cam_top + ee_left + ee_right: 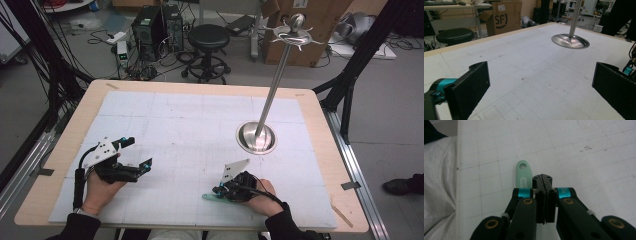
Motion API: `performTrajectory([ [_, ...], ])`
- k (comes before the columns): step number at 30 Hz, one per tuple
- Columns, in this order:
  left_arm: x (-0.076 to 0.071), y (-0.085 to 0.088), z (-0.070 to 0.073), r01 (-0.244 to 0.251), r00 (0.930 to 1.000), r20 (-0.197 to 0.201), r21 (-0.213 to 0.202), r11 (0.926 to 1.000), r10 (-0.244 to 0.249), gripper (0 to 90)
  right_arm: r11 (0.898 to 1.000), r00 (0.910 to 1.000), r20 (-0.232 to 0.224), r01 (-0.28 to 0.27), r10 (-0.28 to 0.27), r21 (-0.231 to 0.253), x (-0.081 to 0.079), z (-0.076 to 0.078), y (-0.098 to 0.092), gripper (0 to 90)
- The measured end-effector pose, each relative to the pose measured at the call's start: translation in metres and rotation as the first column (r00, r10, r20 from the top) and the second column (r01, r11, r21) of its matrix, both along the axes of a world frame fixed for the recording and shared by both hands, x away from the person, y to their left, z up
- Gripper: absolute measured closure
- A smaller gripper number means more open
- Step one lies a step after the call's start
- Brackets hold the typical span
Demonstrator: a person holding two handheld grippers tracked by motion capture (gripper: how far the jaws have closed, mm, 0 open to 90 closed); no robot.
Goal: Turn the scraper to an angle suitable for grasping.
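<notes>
The right tool [545,185] is pinched shut just above the mint-green handle [523,175], whose far end hides beneath it; whether it grips is unclear. Left tool [136,154] gapes wide, well apart.

What things were made of

The stand [256,137] was shiny smooth metal, with a round base like a mirror and a thin pole. The table [320,107] had a pale wood edge, and a white mat [200,115] on it looked dull and a bit scuffed. The handle [523,174] was smooth mint-green plastic. The right gripper [545,181] had matt black jaws, shiny blue bands and brassy screws. The left gripper [541,85] had rough black pads [475,82].
</notes>
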State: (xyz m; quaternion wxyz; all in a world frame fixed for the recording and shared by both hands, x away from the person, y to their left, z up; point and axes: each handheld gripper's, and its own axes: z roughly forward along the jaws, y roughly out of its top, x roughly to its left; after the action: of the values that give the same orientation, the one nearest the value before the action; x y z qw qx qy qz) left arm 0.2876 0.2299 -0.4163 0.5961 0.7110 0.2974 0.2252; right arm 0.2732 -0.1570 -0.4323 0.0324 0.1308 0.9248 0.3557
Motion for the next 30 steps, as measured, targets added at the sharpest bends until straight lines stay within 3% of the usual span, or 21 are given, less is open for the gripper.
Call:
performTrajectory([
  [3, 0.0, 0.001, 0.0, 0.0, 1.0, -0.002, -0.004, 1.0, 0.0, 1.8, 1.0, 0.9999, 0.005, 0.015, -0.015, 0.017, -0.001, 0.003, -0.004, 89.6],
  [7, 0.0, 0.001, 0.0, -0.002, 1.0, -0.003, -0.008, 1.0, 0.002, 1.8, 0.996, 0.9985, 0.018, 0.05, -0.051, 0.068, 0.0, 0.01, -0.018, 79.0],
  [13, 0.0, 0.001, 0.0, 0.0, 1.0, -0.004, -0.007, 1.0, 0.0, 1.8, 0.988, 0.9954, 0.014, 0.093, -0.095, 0.119, -0.002, 0.021, -0.038, 50.4],
  [14, 0.0, 0.001, 0.0, -0.002, 1.0, -0.005, -0.008, 1.0, 0.002, 1.8, 0.987, 0.9952, -0.018, 0.098, -0.096, 0.131, -0.001, 0.024, -0.043, 38.1],
  [15, 0.0, 0.001, 0.0, -0.002, 1.0, -0.005, -0.007, 1.0, 0.001, 1.8, 0.987, 0.9952, -0.018, 0.098, -0.096, 0.131, -0.001, 0.024, -0.043, 38.1],
  [16, 0.0, 0.001, 0.0, -0.002, 1.0, -0.005, -0.006, 1.0, 0.002, 1.8, 0.986, 0.995, -0.008, 0.1, -0.1, 0.131, -0.001, 0.028, -0.047, 28.9],
  [19, 0.0, 0.001, 0.0, -0.002, 1.0, -0.006, -0.007, 1.0, 0.002, 1.8, 0.986, 0.9944, -0.005, 0.105, -0.106, 0.132, -0.003, 0.033, -0.05, 21.0],
  [21, 0.0, 0.001, 0.0, -0.003, 1.0, -0.007, -0.006, 1.0, 0.003, 1.8, 0.984, 0.9927, 0.015, 0.117, -0.12, 0.138, -0.006, 0.04, -0.055, 8.8],
  [22, 0.0, 0.001, 0.0, -0.001, 1.0, -0.005, -0.004, 1.0, 0.001, 1.8, 0.984, 0.9927, 0.015, 0.117, -0.12, 0.138, -0.006, 0.04, -0.055, 8.8],
  [24, 0.0, 0.001, 0.0, -0.001, 1.0, -0.006, -0.004, 1.0, 0.001, 1.8, 0.983, 0.9903, 0.023, 0.133, -0.137, 0.126, -0.009, 0.044, -0.057, 0.4],
  [30, 0.0, 0.0, 0.0, -0.003, 1.0, -0.003, -0.004, 1.0, 0.003, 1.8, 0.991, 0.9935, 0.024, 0.109, -0.111, 0.082, -0.014, 0.046, -0.064, 0.4],
])
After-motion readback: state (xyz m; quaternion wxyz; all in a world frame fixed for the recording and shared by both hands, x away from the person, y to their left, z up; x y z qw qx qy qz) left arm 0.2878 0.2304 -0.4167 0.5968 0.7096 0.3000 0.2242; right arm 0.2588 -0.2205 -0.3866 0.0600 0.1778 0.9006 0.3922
